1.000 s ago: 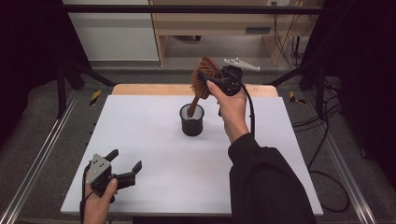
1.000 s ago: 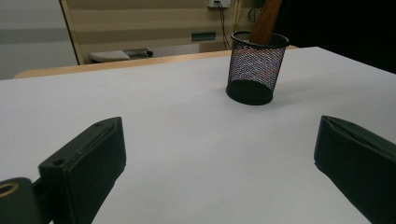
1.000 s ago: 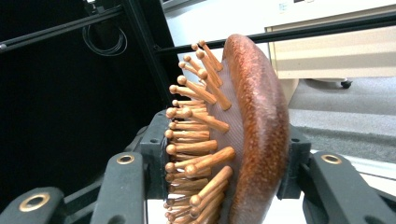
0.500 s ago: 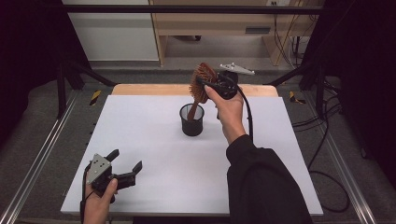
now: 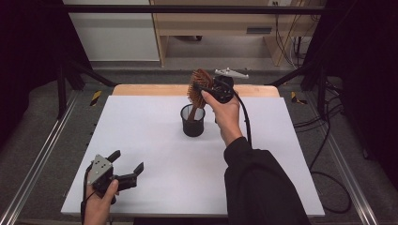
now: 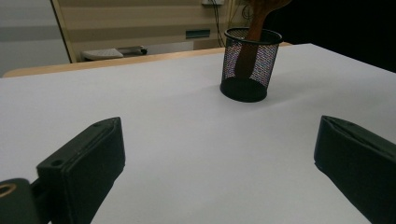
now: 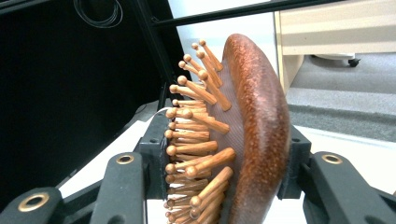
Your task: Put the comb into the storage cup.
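Right gripper [image 5: 202, 89] is clamping the wooden hairbrush [image 5: 198, 87] by its head, handle sitting inside the mesh cup [image 5: 193, 121] mid-table. Looks like placing w/ release next, or lifting straight up. Left gripper [image 5: 126, 169] is idling, jaws apart, near front edge

My left gripper view crops the hairbrush [image 6: 252, 28] head; mesh cup [image 5: 193, 120] veils its handle's lower end.

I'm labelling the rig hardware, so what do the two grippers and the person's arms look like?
Both grippers are black with two blocky jaws. The left gripper has a grey three-cornered plate on top; the right gripper also has one, and a black cable trailing along the arm. Its linkage shows brass-coloured rivets. The right arm wears a black sleeve.
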Action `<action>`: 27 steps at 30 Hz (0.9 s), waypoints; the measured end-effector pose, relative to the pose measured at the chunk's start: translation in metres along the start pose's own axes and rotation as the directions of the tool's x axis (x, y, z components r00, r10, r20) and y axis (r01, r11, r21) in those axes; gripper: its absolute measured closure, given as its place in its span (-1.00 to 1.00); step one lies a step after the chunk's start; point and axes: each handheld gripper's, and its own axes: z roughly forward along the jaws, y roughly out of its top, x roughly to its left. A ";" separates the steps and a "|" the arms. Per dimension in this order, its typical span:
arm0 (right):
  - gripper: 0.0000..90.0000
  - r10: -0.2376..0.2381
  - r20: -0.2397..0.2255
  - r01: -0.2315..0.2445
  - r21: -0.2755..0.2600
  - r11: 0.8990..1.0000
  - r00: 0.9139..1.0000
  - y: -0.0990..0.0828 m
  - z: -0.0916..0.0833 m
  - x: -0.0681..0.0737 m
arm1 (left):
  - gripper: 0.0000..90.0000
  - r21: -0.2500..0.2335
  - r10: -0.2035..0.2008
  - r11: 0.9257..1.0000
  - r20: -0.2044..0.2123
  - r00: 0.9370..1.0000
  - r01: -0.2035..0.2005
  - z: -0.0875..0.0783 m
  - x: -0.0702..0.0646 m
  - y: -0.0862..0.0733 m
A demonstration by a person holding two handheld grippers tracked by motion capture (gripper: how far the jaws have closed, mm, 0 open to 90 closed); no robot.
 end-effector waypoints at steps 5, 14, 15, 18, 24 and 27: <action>0.10 0.003 0.003 -0.003 0.014 1.000 1.000 -0.005 0.002 -0.002 | -0.96 0.002 0.001 1.000 0.001 1.000 -0.001 0.000 -0.001 0.000; 0.10 0.004 -0.002 -0.004 0.023 1.000 1.000 -0.008 0.006 -0.002 | -0.95 0.002 -0.001 1.000 0.002 1.000 0.001 0.000 -0.001 0.000; 0.10 0.005 -0.004 -0.005 0.023 1.000 1.000 -0.008 0.006 -0.002 | -0.95 0.002 -0.001 1.000 0.001 1.000 0.001 0.000 -0.001 0.000; 0.10 0.006 -0.007 -0.006 0.027 1.000 1.000 -0.009 0.007 -0.001 | -0.95 0.002 -0.001 1.000 0.001 1.000 0.001 0.000 -0.001 0.000; 0.10 0.017 -0.012 -0.016 0.030 0.999 1.000 -0.012 0.010 -0.002 | -0.95 0.001 -0.001 1.000 0.002 1.000 0.001 0.000 -0.001 0.000; 0.10 0.031 -0.015 -0.030 0.030 0.999 0.999 -0.014 0.011 -0.003 | -0.96 0.002 -0.001 1.000 0.002 1.000 0.001 0.000 -0.001 0.000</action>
